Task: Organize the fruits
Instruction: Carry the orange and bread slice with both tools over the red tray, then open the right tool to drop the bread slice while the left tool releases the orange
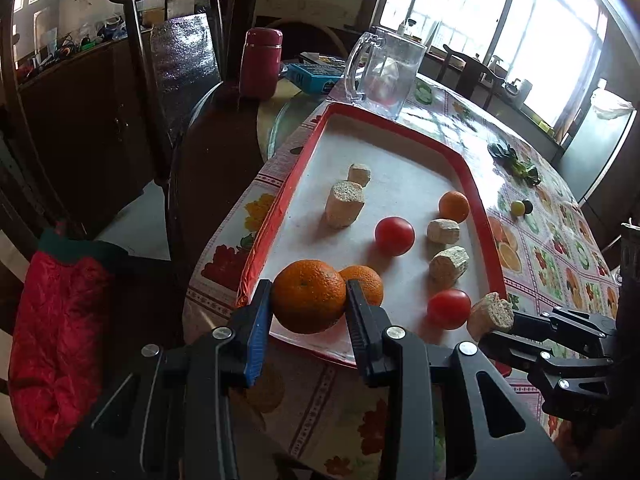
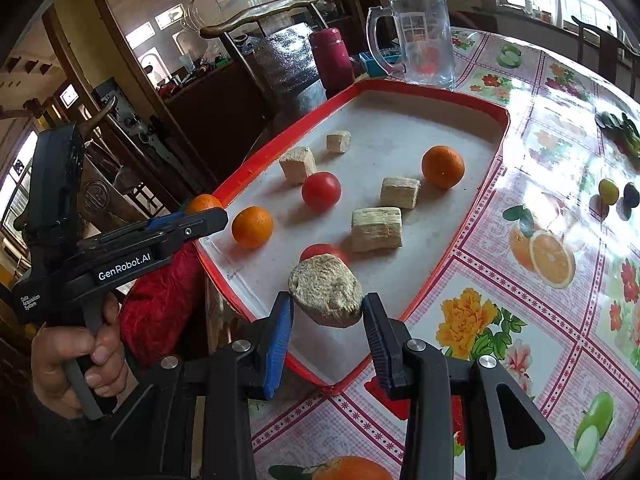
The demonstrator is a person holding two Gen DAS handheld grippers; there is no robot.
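Gripping a large orange (image 1: 309, 296) between its two pads, the left gripper (image 1: 308, 300) fills the bottom of the left wrist view, its jaws narrowed onto the fruit's sides over the near rim of the red tray (image 1: 280, 200). Just behind the right-hand finger sits a second orange (image 1: 366, 280), half hidden by the held one. Ahead of the fingers and to the right lie two tomatoes (image 1: 395, 236) and several pale cylinder chunks (image 1: 344, 204), with a third orange (image 1: 454, 207) farther off near the tray's right rim. Beyond the tray's far end stand a glass mug (image 1: 386, 72) and a dark red flask (image 1: 262, 64). At the right edge, the right gripper (image 1: 506, 322) holds a tan chunk (image 1: 490, 314) at the tray's near right corner.

From the right wrist view, the right gripper (image 2: 326, 304) has its jaws closed narrowly on that tan chunk (image 2: 326, 290), lifted over the tray's near end (image 2: 496, 152). Directly behind the chunk peeks a tomato (image 2: 320, 250). Ahead of the fingers lie two pale blocks (image 2: 376, 229), another tomato (image 2: 321, 191), and an orange (image 2: 443, 167) farther right. To the left, a hand (image 2: 76, 364) works the left gripper (image 2: 202, 210), which clamps an orange (image 2: 203, 202) at the tray's left rim, and a loose orange (image 2: 252, 227) rests just beside those fingers.
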